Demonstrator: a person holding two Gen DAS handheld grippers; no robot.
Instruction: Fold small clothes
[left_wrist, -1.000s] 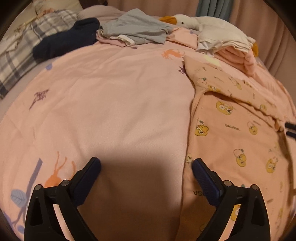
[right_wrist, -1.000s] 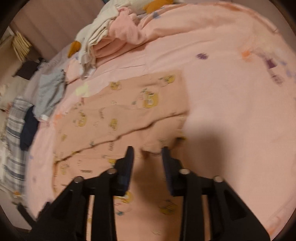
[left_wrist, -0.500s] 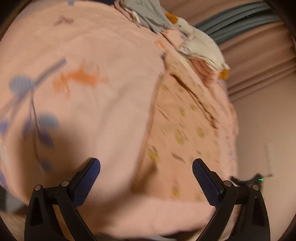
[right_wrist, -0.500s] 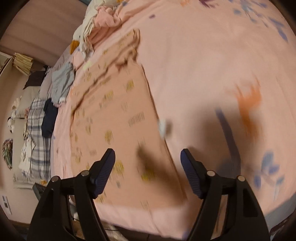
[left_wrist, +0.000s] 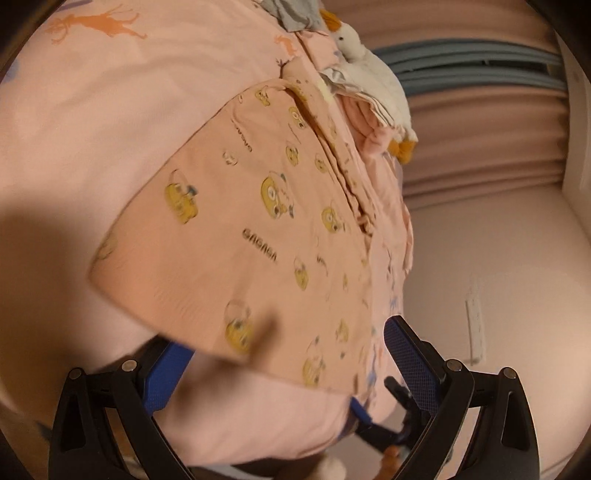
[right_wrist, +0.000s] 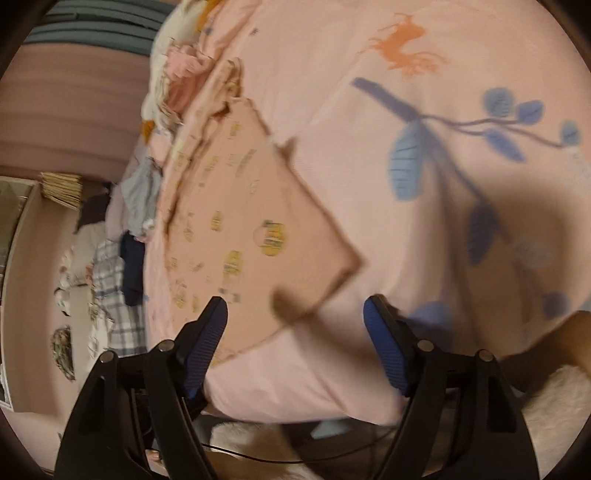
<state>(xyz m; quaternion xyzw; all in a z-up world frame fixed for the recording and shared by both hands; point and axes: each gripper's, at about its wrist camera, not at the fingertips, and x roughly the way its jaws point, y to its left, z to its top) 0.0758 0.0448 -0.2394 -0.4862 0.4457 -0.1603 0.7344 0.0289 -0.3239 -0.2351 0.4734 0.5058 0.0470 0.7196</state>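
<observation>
We are working on the peach printed garment, which is lying flat on the pink bed, just in front of the plush goose. The left tool is standing wide and empty at the hem nearest us. The right tool is opening, nothing between its fingers. For a clean fold, we should pinch both near corners evenly and lift together toward the goose.

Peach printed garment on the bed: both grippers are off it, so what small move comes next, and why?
Probably bring the right gripper, its jaws opening and empty, onto the near corner of the peach garment and pinch it. That corner lies loose between the fingers, and the left gripper is open too.
</observation>
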